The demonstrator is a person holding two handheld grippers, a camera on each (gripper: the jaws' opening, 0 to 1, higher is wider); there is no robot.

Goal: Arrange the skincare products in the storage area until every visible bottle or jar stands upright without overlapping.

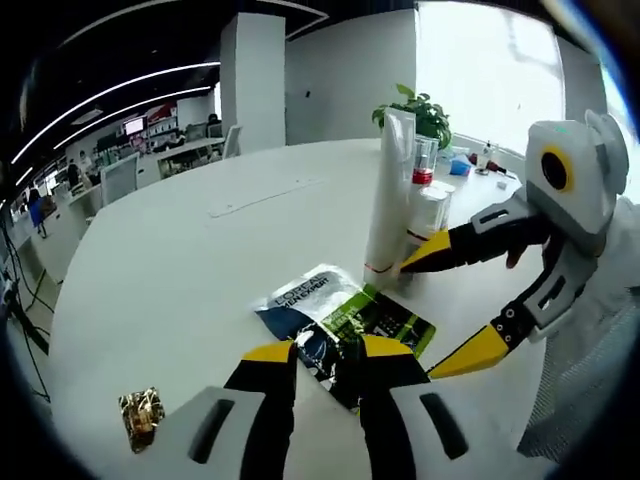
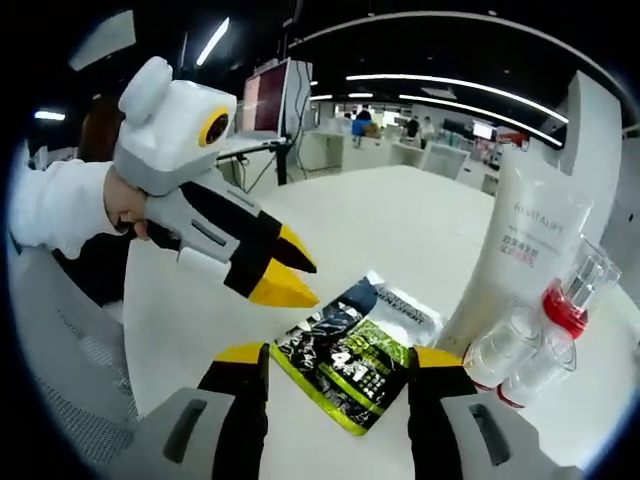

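A tall white tube point(image 1: 388, 190) point(image 2: 525, 250) stands upright on its cap on the white table. Beside it stand a clear bottle with a red collar point(image 1: 424, 165) point(image 2: 570, 300) and small white bottles point(image 1: 432, 210) point(image 2: 500, 352). Two flat sachets lie overlapping: a green-black one point(image 1: 378, 325) point(image 2: 350, 368) on a blue-white one point(image 1: 300, 297) point(image 2: 405, 312). My left gripper point(image 1: 328, 352) point(image 2: 292, 275) is slightly open, hovering at the sachets' edge. My right gripper point(image 2: 338, 358) point(image 1: 448, 305) is wide open, its jaws either side of the green sachet and one tip near the tube's base.
A crumpled gold wrapper point(image 1: 140, 415) lies near the table's edge. A potted plant point(image 1: 420, 105) and small items point(image 1: 470, 162) stand further back. A person's white sleeve point(image 2: 50, 210) and a mesh chair point(image 2: 70, 400) are beside the table. Office desks lie beyond.
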